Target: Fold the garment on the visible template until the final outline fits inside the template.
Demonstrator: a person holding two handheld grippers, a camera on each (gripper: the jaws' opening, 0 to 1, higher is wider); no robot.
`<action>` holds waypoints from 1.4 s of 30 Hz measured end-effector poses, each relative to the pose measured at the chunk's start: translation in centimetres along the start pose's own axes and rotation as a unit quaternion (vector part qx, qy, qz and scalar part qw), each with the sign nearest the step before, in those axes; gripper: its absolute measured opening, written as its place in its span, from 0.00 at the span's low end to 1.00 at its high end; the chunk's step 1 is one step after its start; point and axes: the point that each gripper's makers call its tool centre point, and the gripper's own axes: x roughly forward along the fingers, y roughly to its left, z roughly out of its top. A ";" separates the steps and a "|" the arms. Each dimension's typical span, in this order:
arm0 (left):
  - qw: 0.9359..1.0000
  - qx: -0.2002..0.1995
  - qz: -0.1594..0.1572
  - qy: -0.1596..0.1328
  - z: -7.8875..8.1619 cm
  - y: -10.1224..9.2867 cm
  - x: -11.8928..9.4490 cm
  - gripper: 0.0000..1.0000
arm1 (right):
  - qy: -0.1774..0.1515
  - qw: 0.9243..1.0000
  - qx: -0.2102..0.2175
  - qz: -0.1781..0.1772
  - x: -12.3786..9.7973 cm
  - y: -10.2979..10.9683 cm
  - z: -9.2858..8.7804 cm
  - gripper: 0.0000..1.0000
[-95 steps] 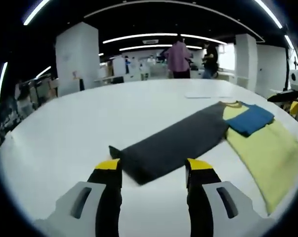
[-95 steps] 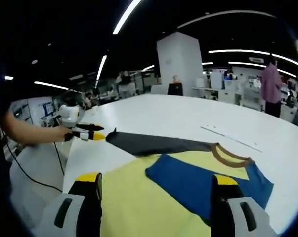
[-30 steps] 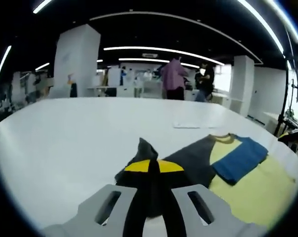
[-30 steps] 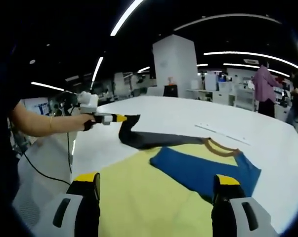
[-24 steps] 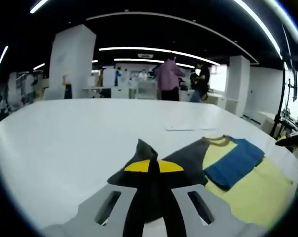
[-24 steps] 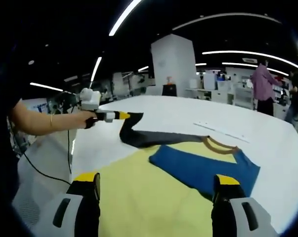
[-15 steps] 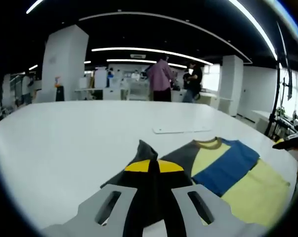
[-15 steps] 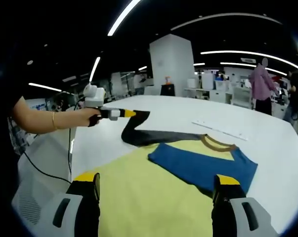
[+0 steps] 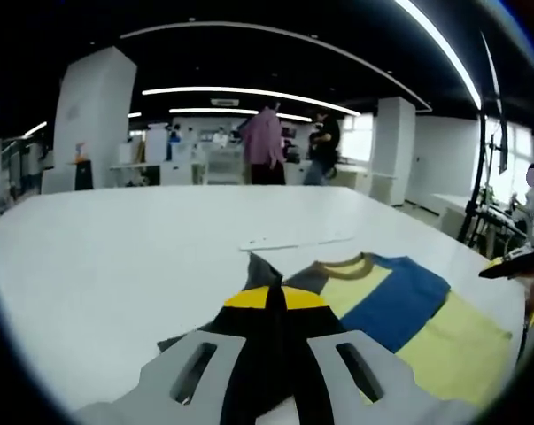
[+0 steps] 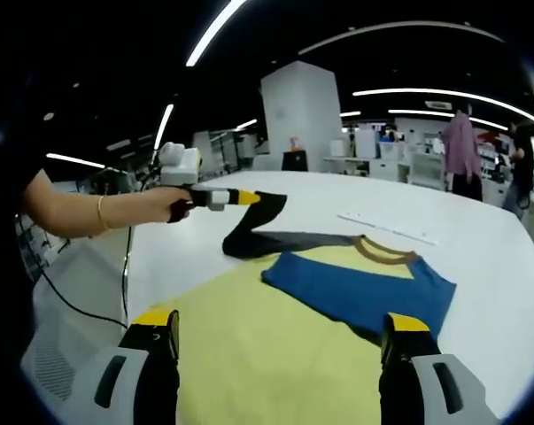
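Note:
The garment lies on the white table [image 10: 479, 266]: a yellow body [image 10: 249, 341], a blue sleeve [image 10: 355, 283] folded across it, a brown collar [image 10: 382, 251] and a dark grey sleeve [image 10: 253, 232]. My left gripper [image 10: 249, 197], held by a hand, is shut on the grey sleeve's end and holds it above the table. In the left gripper view that gripper [image 9: 275, 297] pinches the grey cloth [image 9: 259, 268], with the blue sleeve [image 9: 395, 301] and yellow body [image 9: 448, 341] to its right. My right gripper [image 10: 280, 328] stands open over the yellow body, nothing between its jaws.
A thin pale strip [image 10: 386, 226] lies on the table beyond the collar, also the strip [image 9: 297, 241] ahead of the left gripper. A cable [image 10: 81, 305] hangs off the table's left edge. People [image 9: 265, 146] stand at benches far behind. Bare white tabletop [image 9: 116, 257] spreads to the left.
The left gripper, open 3.2 s ago, has shut on the grey sleeve's end, lifted it and carried it toward the collar. The right gripper has stayed open over the yellow body.

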 end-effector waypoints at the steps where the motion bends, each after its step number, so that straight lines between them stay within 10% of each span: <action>1: 1.000 -0.002 -0.004 0.000 0.1 -0.4 0.3 0.00 | 0.000 1.000 0.000 0.000 0.0 -0.1 0.0 0.94; 21: 0.998 0.003 -0.054 -0.027 3.2 -6.7 4.6 0.00 | 0.008 0.999 0.024 -0.020 -0.8 -1.0 -1.5 0.93; 42: 0.993 -0.004 -0.118 -0.024 3.1 -14.6 8.4 0.00 | 0.012 0.998 0.048 -0.033 -1.5 -1.5 -2.9 0.91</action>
